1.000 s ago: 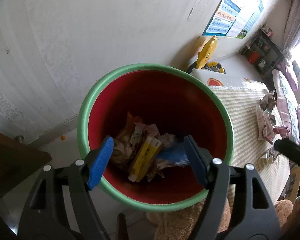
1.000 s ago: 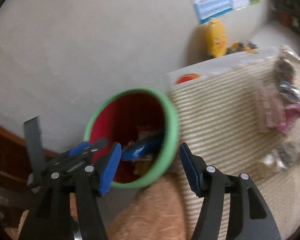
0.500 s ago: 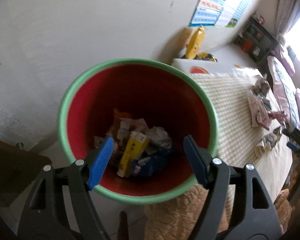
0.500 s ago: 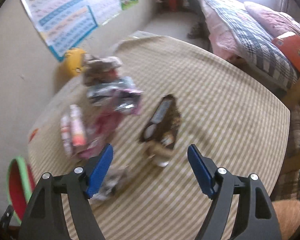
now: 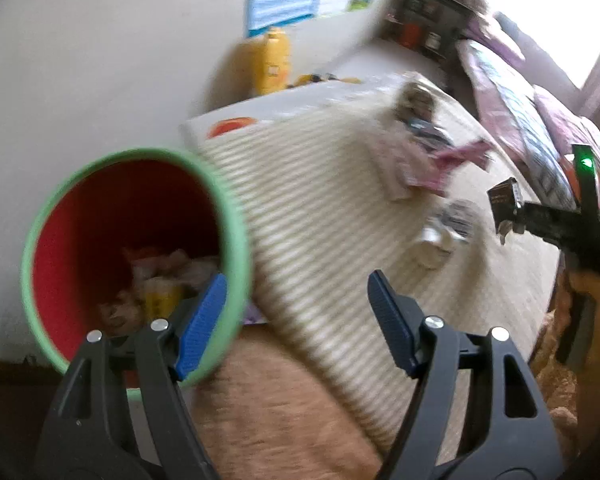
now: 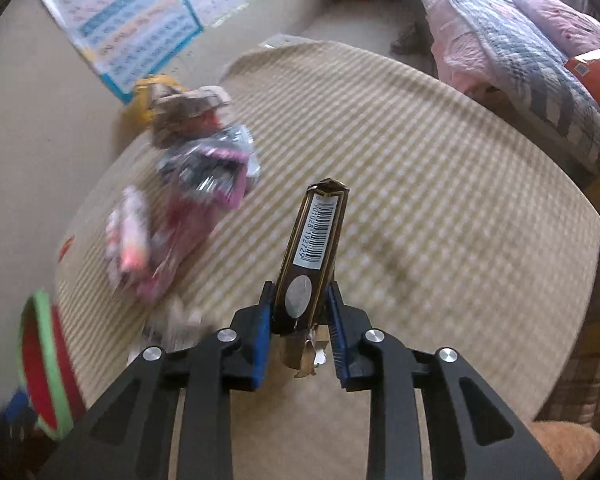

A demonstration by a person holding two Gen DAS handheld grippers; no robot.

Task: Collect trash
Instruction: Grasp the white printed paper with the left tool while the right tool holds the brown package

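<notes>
A green-rimmed red bin [image 5: 236,240] stands left of the striped round table [image 5: 320,220] and holds several wrappers [image 5: 160,276]. My left gripper [image 5: 296,300] is open and empty, hanging over the bin's right rim and the table edge. My right gripper [image 6: 300,312] has its jaws closing, and the pads press on a dark brown box with a barcode [image 6: 316,232], held upright above the table [image 6: 420,160]. The left wrist view shows this gripper [image 5: 512,208] and the box [image 5: 504,196] at the far right. Pink and silver wrappers [image 6: 204,168] lie on the table's left side.
A crumpled silver wrapper [image 5: 444,232] lies near the table's front. A bed with quilts [image 6: 520,40] runs along the far side. A poster [image 6: 132,28] hangs on the wall above a yellow toy [image 5: 274,60]. A tan furry cushion [image 5: 280,400] sits below the table edge.
My left gripper has swung right, from above the bin toward the table. My right gripper went from the bin to the table, closed on the brown box and lifted it.
</notes>
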